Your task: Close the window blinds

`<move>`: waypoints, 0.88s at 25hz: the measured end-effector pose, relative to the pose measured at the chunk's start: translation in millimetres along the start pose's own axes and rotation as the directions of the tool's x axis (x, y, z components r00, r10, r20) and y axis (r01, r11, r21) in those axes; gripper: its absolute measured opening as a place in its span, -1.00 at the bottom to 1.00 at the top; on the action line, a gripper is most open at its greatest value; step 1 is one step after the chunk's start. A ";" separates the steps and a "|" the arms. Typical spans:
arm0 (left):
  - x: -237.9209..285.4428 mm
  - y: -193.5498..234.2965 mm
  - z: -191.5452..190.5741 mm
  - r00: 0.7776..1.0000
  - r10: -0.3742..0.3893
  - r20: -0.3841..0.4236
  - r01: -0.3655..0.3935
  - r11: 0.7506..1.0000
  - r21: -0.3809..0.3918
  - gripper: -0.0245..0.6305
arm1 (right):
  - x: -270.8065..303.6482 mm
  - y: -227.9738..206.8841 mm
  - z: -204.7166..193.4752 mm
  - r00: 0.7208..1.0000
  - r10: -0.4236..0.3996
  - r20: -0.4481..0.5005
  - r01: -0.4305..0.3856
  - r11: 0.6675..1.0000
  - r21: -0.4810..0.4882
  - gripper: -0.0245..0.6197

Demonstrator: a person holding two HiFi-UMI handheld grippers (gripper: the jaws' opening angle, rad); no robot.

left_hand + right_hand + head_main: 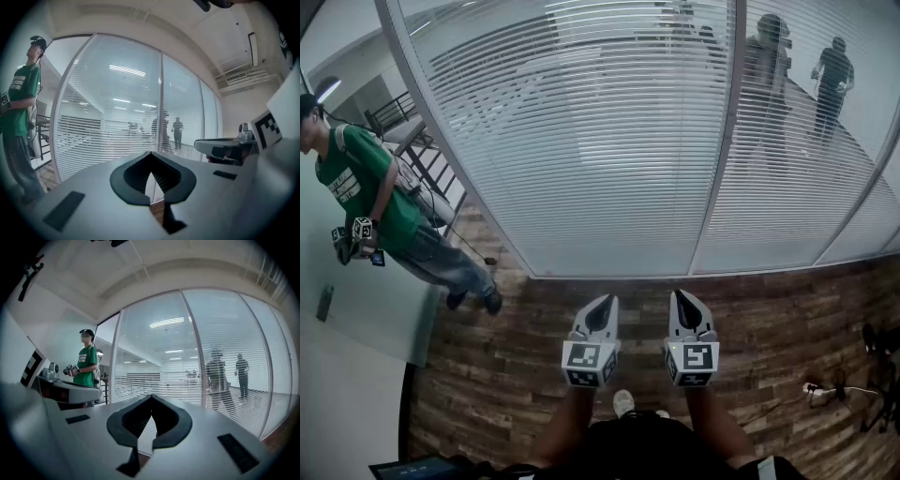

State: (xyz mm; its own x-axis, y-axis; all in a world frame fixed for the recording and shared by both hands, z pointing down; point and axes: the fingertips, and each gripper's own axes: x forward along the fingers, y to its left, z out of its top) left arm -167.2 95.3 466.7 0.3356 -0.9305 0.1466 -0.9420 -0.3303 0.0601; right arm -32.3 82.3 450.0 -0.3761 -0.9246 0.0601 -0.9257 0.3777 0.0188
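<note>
**Both grippers closed and empty, facing the lowered blinds**

The left gripper point(602, 302) and the right gripper point(682, 296) are side by side, near each other but not touching. Each has its jaws pressed tip to tip with nothing between them. Under the jaws and just ahead of them lies the wood-plank floor point(759, 319). Straight ahead of both pairs of jaws, well apart from them, the window blinds point(581, 141) hang down to the floor across a glass wall, slats horizontal with gaps between. A grey frame post point(727, 141) ahead of the right jaws splits them into panels. Far left of the left jaws stands a person in a green shirt point(366, 197). Beyond the blinds, ahead and right of the right jaws, two people point(766, 66) show through the slats.
</note>
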 end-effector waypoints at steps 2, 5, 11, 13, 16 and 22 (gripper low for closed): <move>-0.4 -1.5 5.4 1.000 -0.010 0.016 0.010 1.000 0.008 -0.94 | 1.5 4.9 -2.5 1.000 0.025 0.015 -0.025 1.000 0.006 -0.91; 0.6 -3.9 5.3 1.000 -0.012 0.018 0.012 1.000 0.018 -0.94 | 2.1 2.8 -2.7 1.000 0.024 0.010 -0.024 1.000 -0.001 -0.91; 0.2 -6.6 2.0 1.000 -0.012 0.022 0.011 1.000 0.026 -0.94 | 0.7 0.2 -1.7 0.999 0.026 0.038 -0.026 1.000 0.002 -0.91; 1.3 -5.6 -6.4 1.000 -0.006 0.006 0.006 0.999 0.038 -0.94 | 0.2 1.4 -5.3 0.998 0.042 0.042 -0.042 0.999 0.007 -0.91; 1.9 -5.5 -10.6 1.000 0.009 -0.007 -0.009 0.999 0.037 -0.94 | -0.3 0.8 -15.7 0.997 0.055 0.047 -0.054 0.998 -0.009 -0.91; 3.7 -6.8 -10.1 0.999 -0.001 0.033 -0.001 0.998 0.060 -0.94 | 1.1 -4.8 -9.0 0.999 0.019 0.030 -0.018 1.000 -0.024 -0.91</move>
State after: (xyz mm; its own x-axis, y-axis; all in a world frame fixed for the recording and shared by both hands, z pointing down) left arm -159.5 95.7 476.7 0.3365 -0.9348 0.1135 -0.9409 -0.3386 0.0009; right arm -27.9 79.9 459.0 -0.3945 -0.9184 0.0307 -0.9175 0.3955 0.0420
